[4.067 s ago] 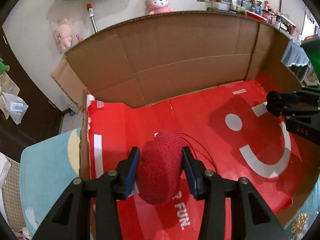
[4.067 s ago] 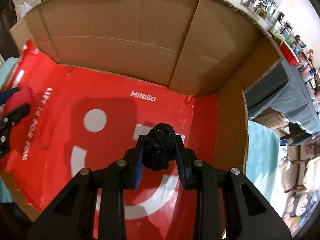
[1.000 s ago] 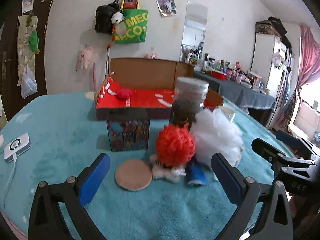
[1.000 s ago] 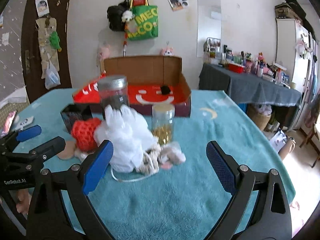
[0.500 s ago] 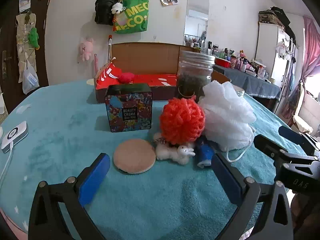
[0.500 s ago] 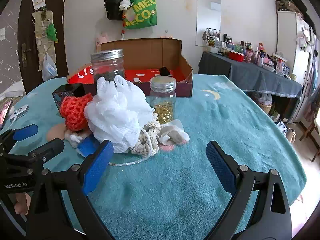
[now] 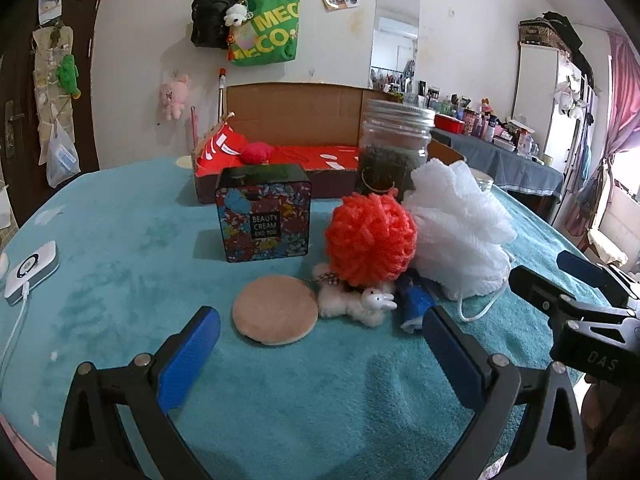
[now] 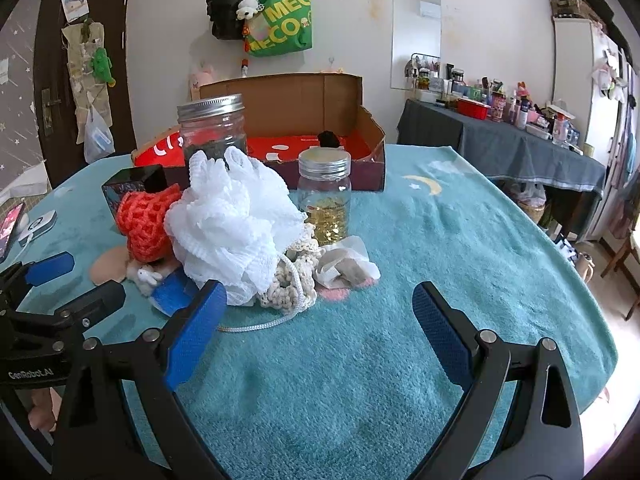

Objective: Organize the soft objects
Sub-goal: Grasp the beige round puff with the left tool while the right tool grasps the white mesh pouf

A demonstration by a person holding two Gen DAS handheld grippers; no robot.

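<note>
Orange knitted yarn ball (image 7: 370,238) rests on the teal fleece tablecloth (image 7: 120,248), touching a white mesh bath pouf (image 7: 460,232) and above a small white plush animal (image 7: 356,302). Behind stands the red-lined cardboard box (image 7: 296,120). Left gripper (image 7: 320,344) and right gripper (image 8: 316,320) both gape wide, empty.
</note>
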